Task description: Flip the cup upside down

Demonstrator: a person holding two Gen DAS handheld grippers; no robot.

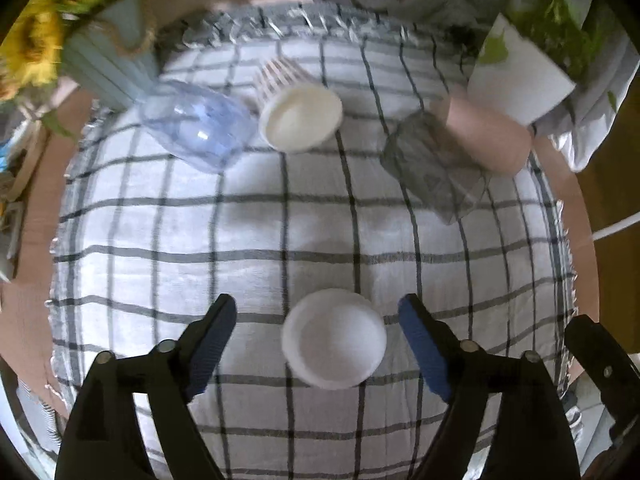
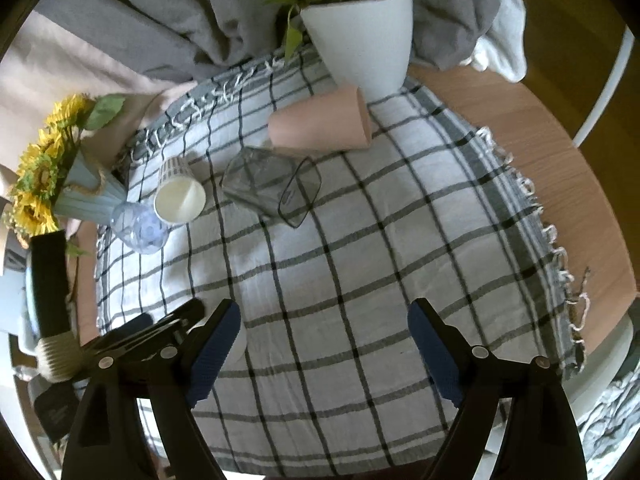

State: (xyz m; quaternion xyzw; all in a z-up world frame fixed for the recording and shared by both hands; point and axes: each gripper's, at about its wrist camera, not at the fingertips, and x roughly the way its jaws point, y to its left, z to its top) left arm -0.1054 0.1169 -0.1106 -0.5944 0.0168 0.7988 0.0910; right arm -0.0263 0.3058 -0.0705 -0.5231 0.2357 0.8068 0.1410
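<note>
A white cup (image 1: 334, 338) stands on the checked cloth (image 1: 280, 232), seen from above between my left gripper's blue-padded fingers. My left gripper (image 1: 318, 312) is open around it and does not touch it. My right gripper (image 2: 324, 316) is open and empty above the cloth (image 2: 340, 280). In the right wrist view only a white sliver of that cup (image 2: 240, 346) shows behind the left finger. A striped paper cup (image 1: 298, 110) (image 2: 178, 192), a clear blue cup (image 1: 196, 124) (image 2: 140, 230), a grey glass (image 1: 434, 160) (image 2: 268, 184) and a pink cup (image 1: 486, 136) (image 2: 320, 124) lie on their sides at the back.
A white plant pot (image 2: 364, 36) (image 1: 520, 76) stands at the cloth's far edge. A sunflower vase (image 2: 80, 196) (image 1: 108, 64) stands at the left. The wooden table (image 2: 552, 168) shows past the cloth on the right. My left gripper's body (image 2: 132, 332) is at the lower left.
</note>
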